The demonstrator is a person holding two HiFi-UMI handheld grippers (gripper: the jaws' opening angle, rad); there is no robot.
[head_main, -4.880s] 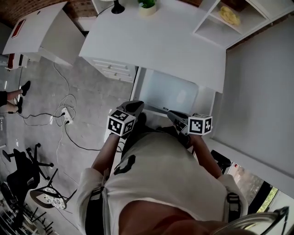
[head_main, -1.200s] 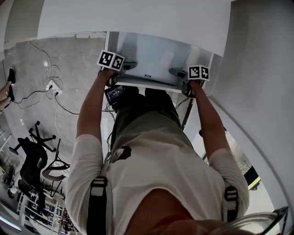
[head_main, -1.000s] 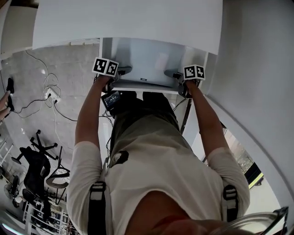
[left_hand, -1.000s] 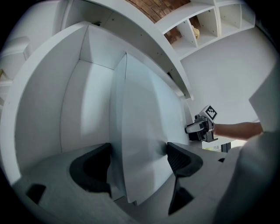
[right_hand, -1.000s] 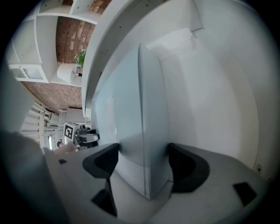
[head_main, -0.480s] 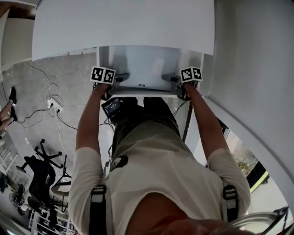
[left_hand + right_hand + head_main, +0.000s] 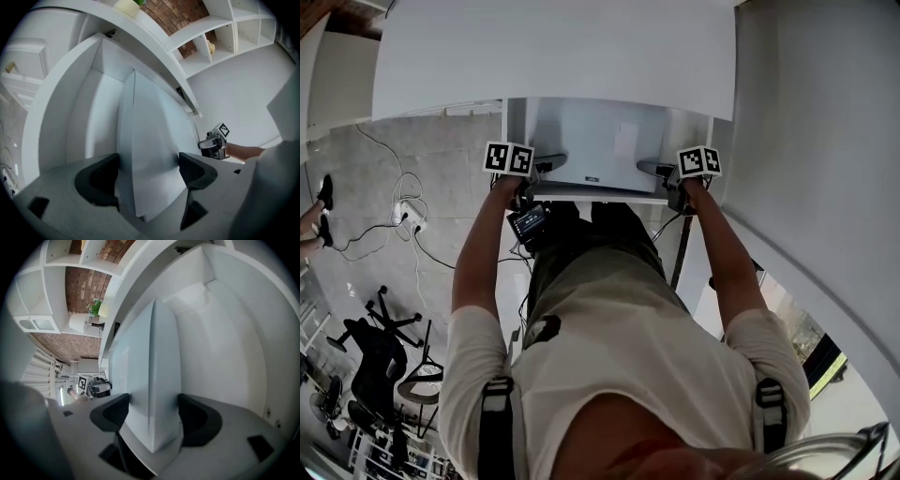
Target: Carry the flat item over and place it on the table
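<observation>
The bench (image 7: 553,56) is the largest thing here, a broad white top filling the upper part of the head view, straight ahead of the person and wider than what is being carried. Its near edge runs left to right.

The flat panel (image 7: 600,141) hangs in the air between the person and that edge, held roughly level over the floor (image 7: 441,187). Its long axis runs left to right, parallel to the bench's edge, and its broad face stretches forward, away from both tools. The bench's edge cuts across the far part of the panel, so the panel seems to sit lower than the bench top, with its far edge tucked out of sight. I cannot tell how far under it reaches. On that reading, the placement depends on raising the panel above the edge before sliding it forward, with both ends kept at the same height.

The left tool (image 7: 147,171) grips the near long edge close to the left corner, its two dark pads pressed against opposite faces of the panel. The right tool (image 7: 152,414) grips the same edge close to the right corner. Its jaws are closing, with the panel's edge between them and both pads touching it. Neither hand is nearer the bench, since the two tools stand about level with each other.

A small dark label (image 7: 591,178) sits midway along the near edge, between the tools.
</observation>
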